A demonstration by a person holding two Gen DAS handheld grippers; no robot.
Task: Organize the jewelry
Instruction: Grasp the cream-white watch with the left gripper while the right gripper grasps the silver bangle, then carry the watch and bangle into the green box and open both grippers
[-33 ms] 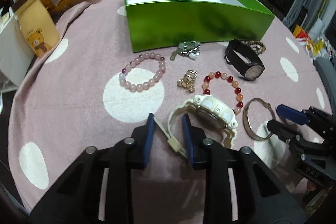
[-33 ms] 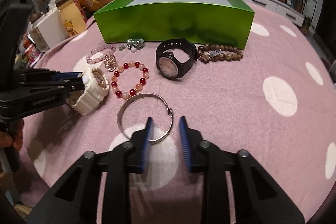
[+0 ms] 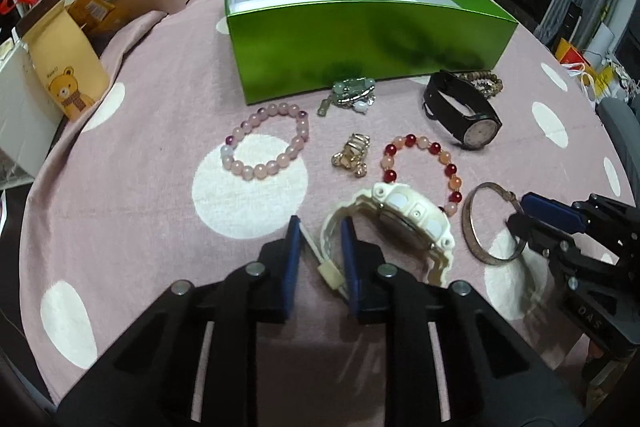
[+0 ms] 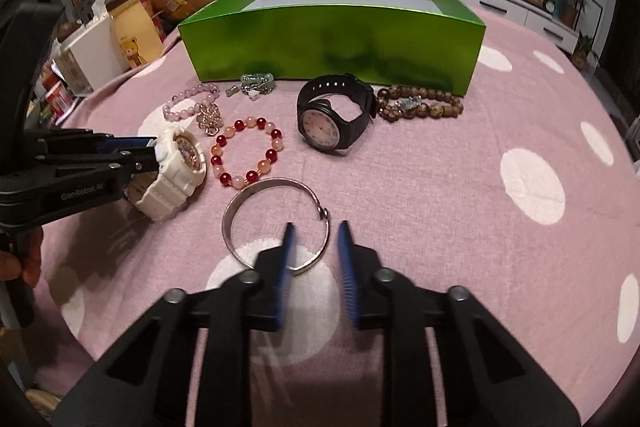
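Left hand-held gripper: jaws parted, straddling the strap of the chunky cream-white plastic wristwatch without visibly pinching it; the strap tail runs back between the blue pads, so the watch's long axis lies roughly along the fingers, its case just ahead and to the right. Right hand-held gripper: jaws also parted, set astride the near rim of the thin silver metal bangle, one finger inside the ring and one outside, so closing should catch the rim. Each hand is nearest its own piece; the two lie side by side near the counter's front edge.

Beyond them, on the pink polka-dot cloth, lie a red-and-peach bead bracelet, a pale pink bead bracelet, a small gold charm, a black round-faced wristwatch, a brown wooden bead bracelet and a jade-and-silver trinket. The open green cardboard box, the likely destination, stands behind them toward the counter's far edge.
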